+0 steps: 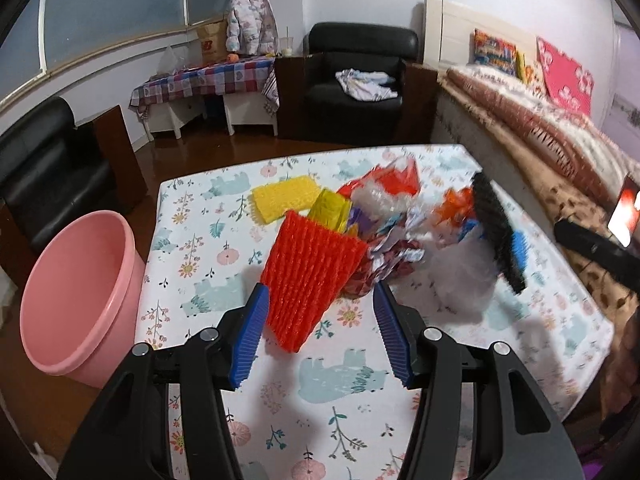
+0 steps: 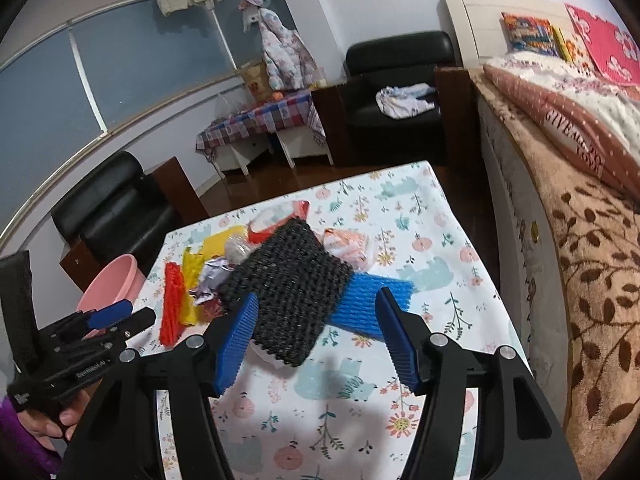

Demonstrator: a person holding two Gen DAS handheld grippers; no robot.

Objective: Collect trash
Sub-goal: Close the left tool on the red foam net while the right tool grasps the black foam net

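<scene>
A pile of trash lies on the floral table [image 1: 208, 248]: a red foam net [image 1: 308, 272], a yellow foam net [image 1: 284, 198], crumpled wrappers [image 1: 384, 216], a black foam net [image 2: 288, 284] and a blue foam net [image 2: 372, 304]. My left gripper [image 1: 320, 332] is open, its fingers on either side of the red net's near end. My right gripper [image 2: 316, 340] is open, with the black net between its fingers. The black net also shows in the left wrist view [image 1: 498, 232], raised and blurred. A pink bucket [image 1: 76, 292] stands left of the table.
A bed [image 2: 580, 220] with blankets runs along the right of the table. Black armchairs [image 1: 352, 80] and a checked side table [image 1: 208, 80] stand at the back. Wood floor lies around the table. My left gripper also shows in the right wrist view [image 2: 108, 316].
</scene>
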